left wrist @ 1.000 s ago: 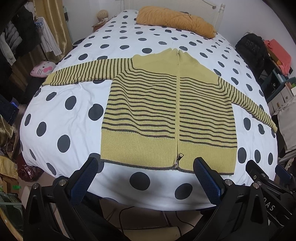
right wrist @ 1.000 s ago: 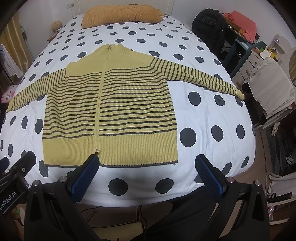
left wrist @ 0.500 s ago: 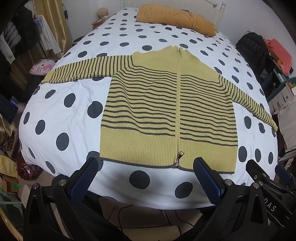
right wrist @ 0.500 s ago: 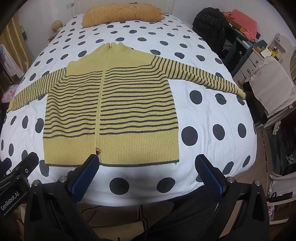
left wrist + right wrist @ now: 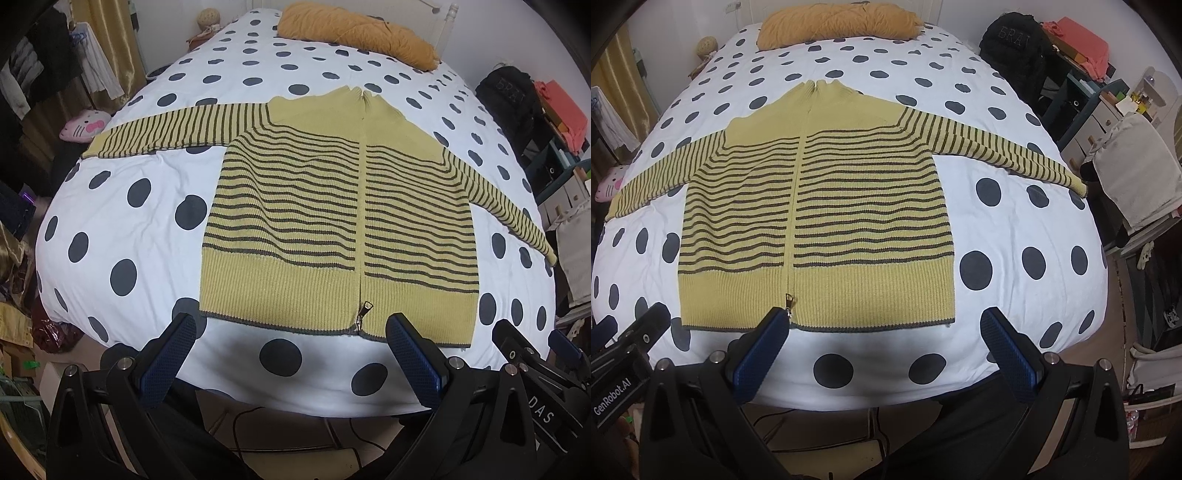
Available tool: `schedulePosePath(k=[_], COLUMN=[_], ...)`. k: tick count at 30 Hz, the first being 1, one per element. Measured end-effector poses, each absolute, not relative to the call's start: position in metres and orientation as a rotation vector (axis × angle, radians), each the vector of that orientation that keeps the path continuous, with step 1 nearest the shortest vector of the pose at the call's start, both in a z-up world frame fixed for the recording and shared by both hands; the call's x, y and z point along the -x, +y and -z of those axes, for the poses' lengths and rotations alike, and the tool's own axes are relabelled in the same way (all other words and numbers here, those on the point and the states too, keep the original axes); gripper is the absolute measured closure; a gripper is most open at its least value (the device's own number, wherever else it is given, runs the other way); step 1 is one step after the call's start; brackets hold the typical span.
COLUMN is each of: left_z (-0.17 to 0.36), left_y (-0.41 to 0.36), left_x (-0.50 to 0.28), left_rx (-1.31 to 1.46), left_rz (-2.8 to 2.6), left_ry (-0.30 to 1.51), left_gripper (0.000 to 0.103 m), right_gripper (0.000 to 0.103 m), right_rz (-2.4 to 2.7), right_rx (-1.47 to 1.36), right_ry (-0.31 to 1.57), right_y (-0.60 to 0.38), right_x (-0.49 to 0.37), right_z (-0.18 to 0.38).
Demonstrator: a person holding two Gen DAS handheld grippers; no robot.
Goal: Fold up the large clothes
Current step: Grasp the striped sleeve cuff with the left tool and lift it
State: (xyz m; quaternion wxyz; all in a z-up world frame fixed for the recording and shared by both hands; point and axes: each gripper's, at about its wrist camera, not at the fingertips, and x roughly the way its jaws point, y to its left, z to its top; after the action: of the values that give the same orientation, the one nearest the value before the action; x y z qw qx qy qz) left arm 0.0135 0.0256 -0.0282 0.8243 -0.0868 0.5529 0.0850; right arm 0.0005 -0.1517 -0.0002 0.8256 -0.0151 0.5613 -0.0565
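A yellow zip-up sweater with dark stripes (image 5: 332, 229) lies flat and face up on the polka-dot bed (image 5: 122, 229), both sleeves spread out to the sides. It also shows in the right wrist view (image 5: 820, 221). My left gripper (image 5: 291, 332) is open and empty, hovering at the bed's near edge just short of the sweater's hem and zipper pull (image 5: 364, 312). My right gripper (image 5: 886, 328) is open and empty, at the hem on the sweater's right half. The two grippers are side by side.
An orange pillow (image 5: 354, 33) lies at the head of the bed. A pink cat plush (image 5: 83, 125) sits off the left side. A black backpack (image 5: 1015, 44), shelves and a draped chair (image 5: 1137, 170) stand to the right. Cables lie on the floor below.
Both grippers have moved slightly forward toward the sweater's hem; the sweater looks a little larger and nearer. Nothing was grasped and the jaws stayed open.
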Motion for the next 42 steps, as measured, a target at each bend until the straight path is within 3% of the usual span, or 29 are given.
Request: schedulePosePath(k=[17, 29, 39, 40, 42], left_z=[0.064, 0.148, 0.194, 0.198, 0.205], left_y=[0.075, 0.421, 0.569, 0.578, 0.589], left_x=[-0.059, -0.200, -0.239, -0.240, -0.244], left_rx=[0.288, 0.604, 0.872, 0.878, 0.884], left_rz=[-0.156, -0.605, -0.611, -0.616, -0.640], left_ry=[1.213, 1.120, 0.948, 0.947, 0.952], left_gripper=[0.001, 0.012, 0.012, 0.016, 0.044], right_gripper=[0.000, 0.000, 0.000, 0.000, 0.000], right_rz=[0.108, 0.136, 0.174, 0.171, 0.159], right_rx=[0.041, 0.052, 0.083, 0.086, 0.096], right_ry=[1.235, 1.327, 1.370, 1.378, 1.387], right_y=[-0.141, -0.137, -0.128, -0.126, -0.122], right_x=[-0.032, -0.083, -0.108, -0.110, -0.113], right_z=[0.024, 0.086, 0.121, 0.125, 0.130])
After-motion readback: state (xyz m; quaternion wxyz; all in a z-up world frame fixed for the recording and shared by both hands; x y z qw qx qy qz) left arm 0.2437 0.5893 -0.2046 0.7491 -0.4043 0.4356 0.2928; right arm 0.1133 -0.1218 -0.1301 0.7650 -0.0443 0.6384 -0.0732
